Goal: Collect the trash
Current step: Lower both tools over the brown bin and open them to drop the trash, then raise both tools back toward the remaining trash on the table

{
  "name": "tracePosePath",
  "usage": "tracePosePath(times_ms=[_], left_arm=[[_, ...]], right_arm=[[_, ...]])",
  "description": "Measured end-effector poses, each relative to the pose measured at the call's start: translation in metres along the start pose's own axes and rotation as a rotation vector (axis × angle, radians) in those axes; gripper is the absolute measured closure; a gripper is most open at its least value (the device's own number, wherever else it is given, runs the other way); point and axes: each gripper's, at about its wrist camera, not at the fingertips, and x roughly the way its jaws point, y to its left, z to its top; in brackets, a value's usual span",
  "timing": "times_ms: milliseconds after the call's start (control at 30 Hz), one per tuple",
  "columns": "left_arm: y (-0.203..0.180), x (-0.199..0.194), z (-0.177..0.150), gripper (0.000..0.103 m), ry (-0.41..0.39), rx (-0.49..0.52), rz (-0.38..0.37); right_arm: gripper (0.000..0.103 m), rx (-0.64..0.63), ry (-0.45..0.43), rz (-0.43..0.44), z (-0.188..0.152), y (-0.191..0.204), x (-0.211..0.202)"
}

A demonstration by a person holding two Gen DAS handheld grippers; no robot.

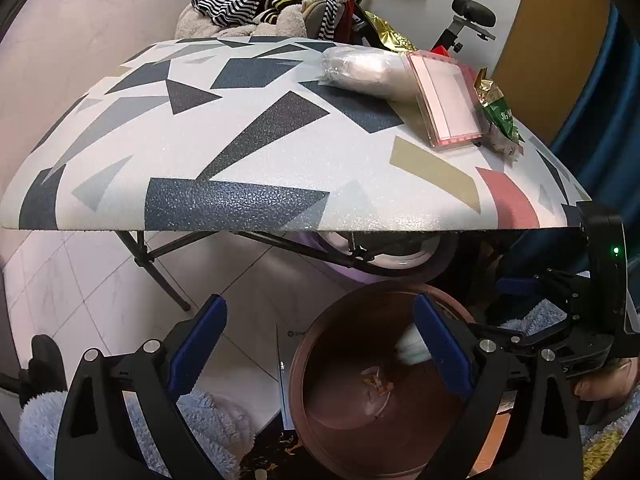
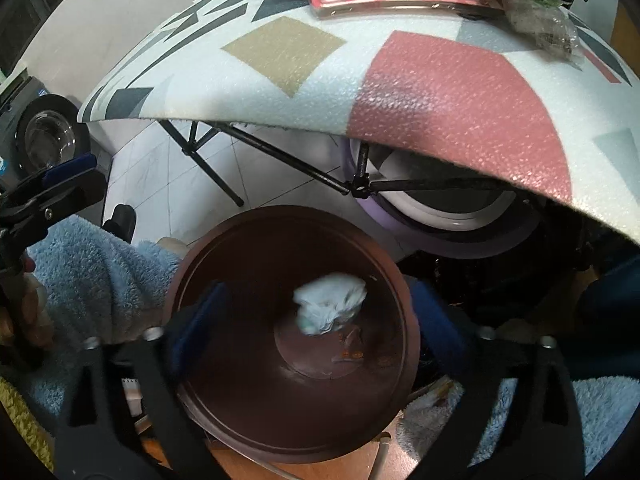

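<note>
Left wrist view: patterned table (image 1: 248, 128) above tiled floor (image 1: 100, 276); both tools wide apart, holding nothing.

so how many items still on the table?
3: clear plastic bag at the far side, pink case beside it, green-gold wrapper at the right edge. More may sit out of frame.

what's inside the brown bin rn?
Inside the brown bin: a crumpled white tissue, blurred, and orange scraps on the bottom. The right gripper covers part of the bin's near edge.
</note>
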Motion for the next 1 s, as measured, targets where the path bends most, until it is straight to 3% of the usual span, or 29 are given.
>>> tracePosePath(times_ms=[400, 633, 1000], left_arm=[[-0.006, 0.002, 0.006, 0.006, -0.002, 0.023, 0.040], [-0.014, -0.007, 0.016, 0.006, -0.054, 0.077, 0.077], [-0.015, -0.032, 0.053, 0.006, -0.159, 0.113, 0.096]], right_arm=[[0.006, -0.013, -0.057, -0.028, 0.004, -0.001, -0.015], [0.006, -0.009, -0.075, -0.059, 0.006, -0.004, -0.024], [0.006, -0.071, -0.237, -0.099, 0.026, -0.016, -0.070]])
